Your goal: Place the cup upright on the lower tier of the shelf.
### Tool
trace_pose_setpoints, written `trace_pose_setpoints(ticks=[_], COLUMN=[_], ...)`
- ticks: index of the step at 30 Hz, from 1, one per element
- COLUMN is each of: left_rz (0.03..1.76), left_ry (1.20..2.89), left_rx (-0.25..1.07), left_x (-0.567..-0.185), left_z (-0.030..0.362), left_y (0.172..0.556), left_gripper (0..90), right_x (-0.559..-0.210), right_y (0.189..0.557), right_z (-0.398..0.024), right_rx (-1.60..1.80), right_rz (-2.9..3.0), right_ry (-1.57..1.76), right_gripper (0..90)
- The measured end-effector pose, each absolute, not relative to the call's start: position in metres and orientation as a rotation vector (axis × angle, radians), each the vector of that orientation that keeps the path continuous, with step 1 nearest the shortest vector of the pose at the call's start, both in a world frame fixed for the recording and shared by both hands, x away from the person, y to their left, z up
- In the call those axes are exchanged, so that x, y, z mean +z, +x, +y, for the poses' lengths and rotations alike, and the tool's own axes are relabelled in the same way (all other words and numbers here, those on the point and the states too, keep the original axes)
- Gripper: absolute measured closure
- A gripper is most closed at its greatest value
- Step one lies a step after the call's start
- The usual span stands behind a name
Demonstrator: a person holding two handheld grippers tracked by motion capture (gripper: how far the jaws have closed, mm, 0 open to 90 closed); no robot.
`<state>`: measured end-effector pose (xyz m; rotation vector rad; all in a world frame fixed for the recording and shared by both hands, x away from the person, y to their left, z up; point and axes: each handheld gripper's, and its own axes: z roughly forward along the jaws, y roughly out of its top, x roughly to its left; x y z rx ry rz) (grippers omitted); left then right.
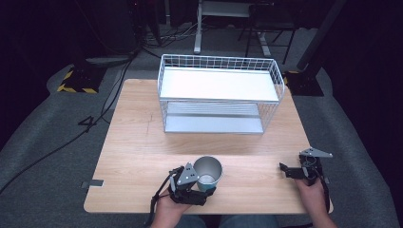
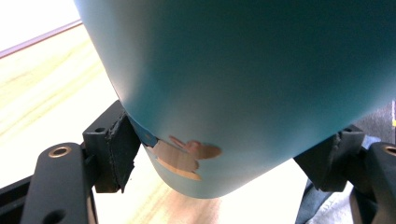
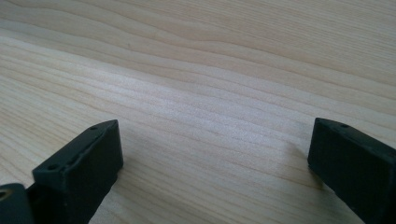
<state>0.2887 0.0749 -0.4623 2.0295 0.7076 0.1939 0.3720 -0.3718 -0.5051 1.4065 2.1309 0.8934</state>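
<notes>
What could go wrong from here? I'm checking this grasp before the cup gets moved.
The left tool grips the teal cup low on its tapered, smooth wall, as the left gripper view shows, so it could slip or tip when lifted. The cup stands near the table's front edge, so a slip might send it off. The wire shelf rack has a low lower tier; the cup may catch on it.

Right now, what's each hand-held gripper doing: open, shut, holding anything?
Left hand-held gripper: shut on the teal cup, jaws against its lower wall.
Right hand-held gripper: open, holding nothing, over the wooden table.
</notes>
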Motion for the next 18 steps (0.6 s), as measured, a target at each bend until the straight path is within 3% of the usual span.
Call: trace_pose_setpoints(ticks=[18], left_rz=[0.794], left_ry=[1.98], left_rx=[0.254], left_x=[-0.44], left_z=[0.081], left_y=[0.327], left_gripper=[24.0], right_x=[-0.505], right_y=[0.372], right_z=[-0.372], right_rx=[0.892], right_rz=[2.13], right_ry=[1.405], right_gripper=[3.1])
